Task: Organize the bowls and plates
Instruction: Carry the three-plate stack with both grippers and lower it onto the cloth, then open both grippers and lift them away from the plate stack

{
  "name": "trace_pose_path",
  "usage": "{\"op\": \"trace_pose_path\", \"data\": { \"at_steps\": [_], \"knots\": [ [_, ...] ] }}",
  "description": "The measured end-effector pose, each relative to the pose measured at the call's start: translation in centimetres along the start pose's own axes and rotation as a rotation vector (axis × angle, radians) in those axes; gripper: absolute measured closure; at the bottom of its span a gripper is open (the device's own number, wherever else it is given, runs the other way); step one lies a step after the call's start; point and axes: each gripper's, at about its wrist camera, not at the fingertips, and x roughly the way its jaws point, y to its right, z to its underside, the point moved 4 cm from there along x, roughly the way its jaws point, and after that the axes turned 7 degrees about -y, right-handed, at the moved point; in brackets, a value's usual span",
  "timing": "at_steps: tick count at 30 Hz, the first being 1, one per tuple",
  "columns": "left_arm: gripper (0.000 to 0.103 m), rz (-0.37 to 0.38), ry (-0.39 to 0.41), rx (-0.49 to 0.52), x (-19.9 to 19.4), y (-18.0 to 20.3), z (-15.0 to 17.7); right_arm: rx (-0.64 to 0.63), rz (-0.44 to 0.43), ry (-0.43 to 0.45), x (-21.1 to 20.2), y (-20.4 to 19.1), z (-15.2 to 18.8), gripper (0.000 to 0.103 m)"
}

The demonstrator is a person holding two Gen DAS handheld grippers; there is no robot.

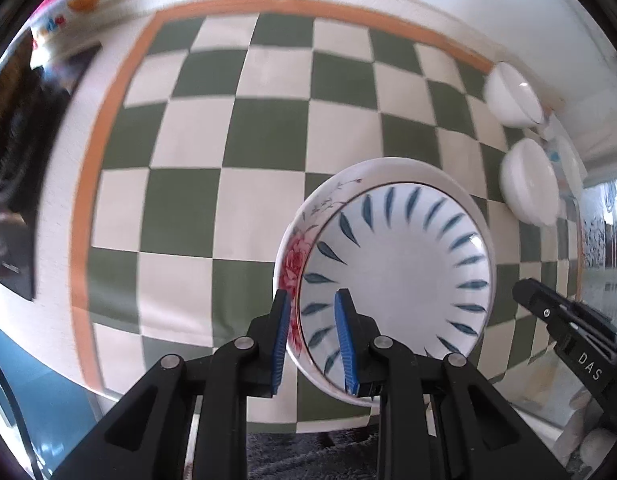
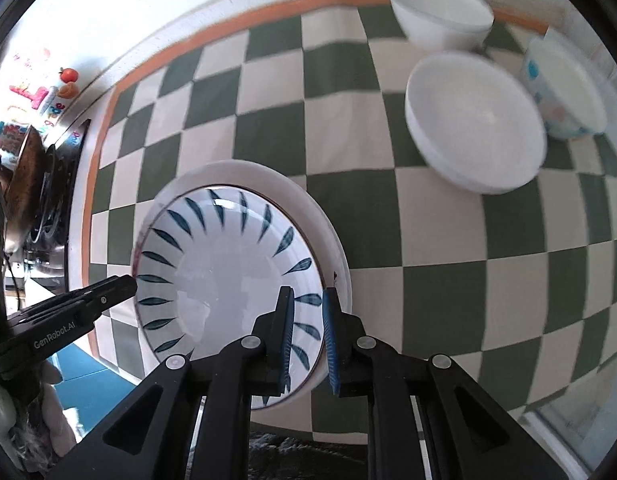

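Left gripper (image 1: pixel 313 340): pinches the flower bowl's (image 1: pixel 294 264) rim.
Right gripper (image 2: pixel 308 340): pinches the rim too, perhaps of both bowls.
Leaf bowl (image 2: pixel 228 272): sits inside.
Table (image 1: pixel 244 128): checkered cloth.

A blue-leaf bowl (image 1: pixel 392 280) (image 2: pixel 228 280), white inside with dark blue leaf strokes radiating below the rim, sits nested in a larger floral bowl (image 1: pixel 294 260) (image 2: pixel 328 232), white with a red rose and a thin dark rim line. The pair is tilted over the green-and-cream checked cloth. In the right wrist view a plain white bowl (image 2: pixel 474 120) (image 1: pixel 528 180) lies at 2 o'clock from them, a second white bowl (image 2: pixel 440 12) (image 1: pixel 512 94) at 1 o'clock beyond it, and a blue-patterned bowl (image 2: pixel 564 84), tilted and blurred, just beside the first.
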Motion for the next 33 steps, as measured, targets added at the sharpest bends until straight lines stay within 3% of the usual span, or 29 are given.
{"op": "trace_pose_path", "data": {
  "at_steps": [3, 5, 7, 9, 10, 12, 13, 14, 22, 33],
  "knots": [
    [0.082, -0.017, 0.06, 0.029, -2.5, 0.6, 1.5, -0.025, 0.028, 0.052, -2.5, -1.1, 1.5, 0.086],
    [0.074, -0.027, 0.102, 0.036, -4.1, 0.5, 2.6, -0.042, 0.041, 0.085, -4.3, -1.8, 2.8, 0.085],
    [0.073, -0.041, 0.146, 0.054, -5.8, 0.9, 3.9, -0.055, 0.041, 0.124, -6.0, -2.4, 4.2, 0.074],
    [0.07, -0.046, 0.176, 0.067, -6.9, 1.5, 4.5, -0.068, 0.044, 0.157, -7.5, -2.9, 5.4, 0.048],
    [0.061, -0.056, 0.194, 0.075, -7.5, 1.7, 4.8, -0.075, 0.049, 0.176, -8.5, -3.2, 6.2, 0.041],
    [0.032, -0.059, 0.232, 0.083, -9.1, 1.9, 5.6, -0.081, 0.052, 0.21, -9.9, -3.7, 7.2, 0.023],
    [0.015, -0.05, 0.244, 0.081, -9.8, 1.9, 6.0, -0.088, 0.063, 0.233, -10.9, -3.9, 7.9, 0.021],
    [0.012, -0.039, 0.267, 0.078, -10.6, 1.8, 6.4, -0.091, 0.078, 0.255, -11.8, -4.1, 8.4, 0.019],
    [0.011, -0.041, 0.354, 0.073, -14.6, 1.7, 9.3, -0.087, 0.109, 0.366, -16.9, -5.2, 11.6, 0.012],
    [0.011, -0.04, 0.374, 0.085, -16.3, 2.0, 12.5, -0.066, 0.09, 0.419, -20.4, -5.7, 15.5, 0.009]
  ]
}}
